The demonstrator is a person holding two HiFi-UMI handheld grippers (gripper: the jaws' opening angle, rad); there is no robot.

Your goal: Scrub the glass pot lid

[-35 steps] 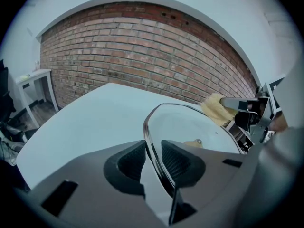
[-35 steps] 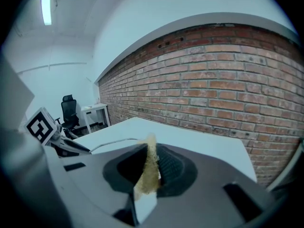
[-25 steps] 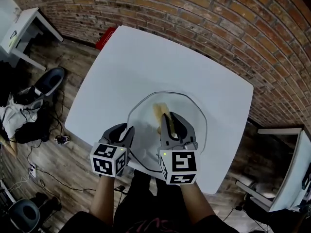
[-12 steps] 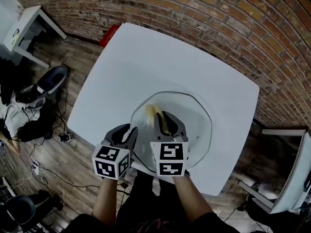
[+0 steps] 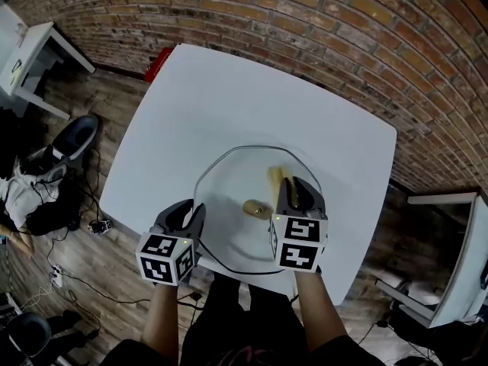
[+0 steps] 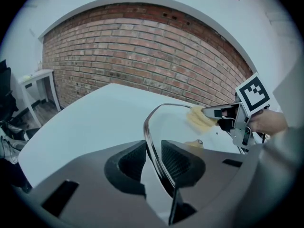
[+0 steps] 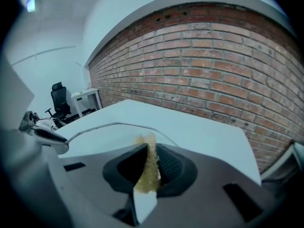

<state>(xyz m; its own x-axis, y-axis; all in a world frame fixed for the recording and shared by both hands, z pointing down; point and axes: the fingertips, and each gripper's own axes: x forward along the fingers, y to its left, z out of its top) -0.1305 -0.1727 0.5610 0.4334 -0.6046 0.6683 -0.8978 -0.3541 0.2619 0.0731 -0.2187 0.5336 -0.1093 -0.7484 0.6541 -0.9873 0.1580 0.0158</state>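
Observation:
The glass pot lid (image 5: 229,235) lies on the white table (image 5: 229,97), its metal rim (image 5: 242,149) showing and a gold knob (image 5: 255,208) at its middle. My left gripper (image 5: 195,210) is shut on the lid's near-left rim; in the left gripper view the rim (image 6: 153,146) runs between the pads of this gripper (image 6: 154,161). My right gripper (image 5: 294,191) is shut on a yellow sponge (image 5: 275,178) that rests on the lid's right side. The sponge (image 7: 150,167) stands on edge between this gripper's (image 7: 151,170) pads. From the left gripper view the sponge (image 6: 199,118) touches the glass.
A brick wall (image 5: 305,21) runs behind the table. A red object (image 5: 158,62) sits by the table's far-left corner. On the wooden floor at left are an office chair (image 5: 75,133), a white desk (image 5: 30,52) and cables. Another white table (image 5: 450,265) stands at right.
The right gripper has carried the sponge from the lid's middle-left to its right side, and the knob now shows. The left gripper keeps its hold on the rim.

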